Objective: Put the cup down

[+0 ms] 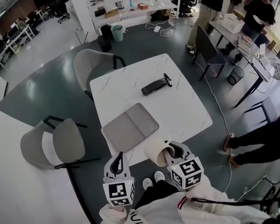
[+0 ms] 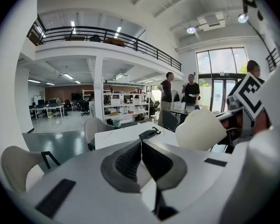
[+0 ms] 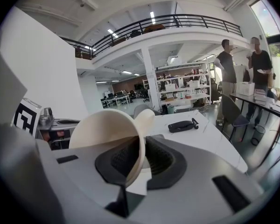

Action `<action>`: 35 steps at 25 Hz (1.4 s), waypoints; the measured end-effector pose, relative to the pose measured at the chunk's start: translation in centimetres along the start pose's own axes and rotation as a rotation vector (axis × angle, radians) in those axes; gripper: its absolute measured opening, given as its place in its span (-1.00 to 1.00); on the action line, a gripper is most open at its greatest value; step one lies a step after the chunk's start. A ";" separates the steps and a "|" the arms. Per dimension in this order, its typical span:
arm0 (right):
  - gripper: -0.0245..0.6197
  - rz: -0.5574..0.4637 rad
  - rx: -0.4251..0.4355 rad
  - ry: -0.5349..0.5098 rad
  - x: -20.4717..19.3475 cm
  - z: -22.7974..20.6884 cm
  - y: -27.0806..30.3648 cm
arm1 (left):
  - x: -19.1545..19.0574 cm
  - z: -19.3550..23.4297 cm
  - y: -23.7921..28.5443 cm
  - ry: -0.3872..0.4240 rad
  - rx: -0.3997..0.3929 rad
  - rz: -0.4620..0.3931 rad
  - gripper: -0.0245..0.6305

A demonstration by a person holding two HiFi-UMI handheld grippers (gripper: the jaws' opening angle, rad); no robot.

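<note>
A cream cup [image 1: 157, 151] lies on its side in my right gripper [image 1: 170, 152], whose jaws pinch its rim at the near edge of the white marble table [image 1: 186, 111]. In the right gripper view the cup [image 3: 107, 132] fills the left, its wall clamped between the dark pads [image 3: 161, 158]. My left gripper [image 1: 119, 164] hangs shut and empty just off the table's near edge, left of the cup. The left gripper view shows its pads [image 2: 129, 162] pressed together and the cup [image 2: 200, 129] at the right.
A grey tray [image 1: 129, 127] lies on the table near the front. A black handheld device [image 1: 156, 85] lies at mid-table. Two grey chairs [image 1: 58, 143] [image 1: 91, 64] stand to the left, another chair [image 1: 210, 50] at the far right. People stand at the right and back.
</note>
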State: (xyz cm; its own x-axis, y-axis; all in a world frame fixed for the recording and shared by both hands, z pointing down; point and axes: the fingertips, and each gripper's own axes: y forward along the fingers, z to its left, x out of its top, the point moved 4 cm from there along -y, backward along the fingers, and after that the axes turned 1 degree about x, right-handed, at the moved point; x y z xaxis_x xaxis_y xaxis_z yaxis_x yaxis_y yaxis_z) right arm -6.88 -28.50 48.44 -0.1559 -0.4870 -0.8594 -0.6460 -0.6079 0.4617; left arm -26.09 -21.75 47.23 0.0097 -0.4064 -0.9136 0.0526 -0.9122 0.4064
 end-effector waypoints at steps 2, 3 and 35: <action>-0.78 0.010 0.007 -0.004 0.1 -0.3 0.8 | 0.0 0.2 0.7 0.006 0.001 0.005 -0.89; -0.78 0.016 0.010 -0.006 0.1 -0.5 1.2 | -0.1 0.2 1.1 0.011 0.002 0.009 -0.89; -0.78 0.187 0.038 -0.199 1.1 -7.5 16.3 | -2.7 4.4 13.3 -0.002 0.068 0.089 -0.89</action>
State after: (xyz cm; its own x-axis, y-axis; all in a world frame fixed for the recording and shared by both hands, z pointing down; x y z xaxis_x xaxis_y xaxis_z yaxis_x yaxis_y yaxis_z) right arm -11.99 -43.61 56.60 -0.4166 -0.4533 -0.7880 -0.6190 -0.4934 0.6111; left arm -29.79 -33.06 55.14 0.0098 -0.4865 -0.8737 -0.0164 -0.8737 0.4863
